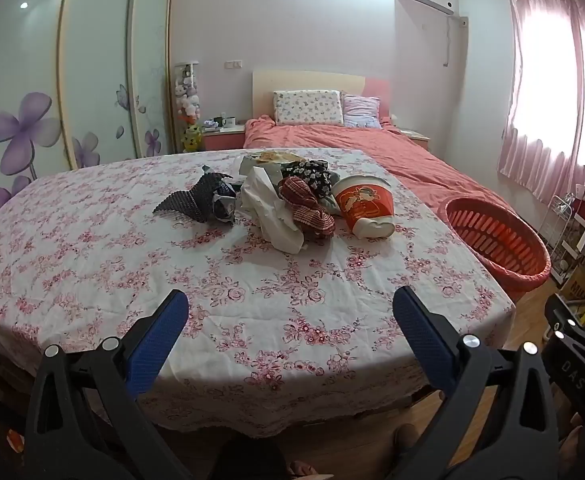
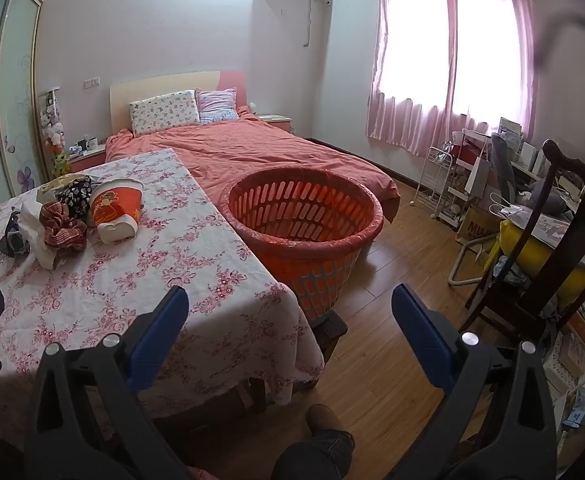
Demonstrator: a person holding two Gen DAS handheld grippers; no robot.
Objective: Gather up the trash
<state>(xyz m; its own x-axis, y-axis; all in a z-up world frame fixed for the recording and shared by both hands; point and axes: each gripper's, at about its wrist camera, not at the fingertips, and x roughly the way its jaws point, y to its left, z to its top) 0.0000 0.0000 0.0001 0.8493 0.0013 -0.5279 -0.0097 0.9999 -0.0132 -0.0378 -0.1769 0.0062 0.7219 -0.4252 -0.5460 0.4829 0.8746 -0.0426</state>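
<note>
- Nothing collected yet: the trash pile lay on the tabletop, well ahead of the left gripper fingers.
- Both grippers gaped, empty; the basket sat beyond the right gripper fingers.

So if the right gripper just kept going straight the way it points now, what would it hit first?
Probably the orange basket: the open right gripper aims over the table's corner toward its near wall. Depth is unclear, so it could clip the tablecloth edge first.
</note>
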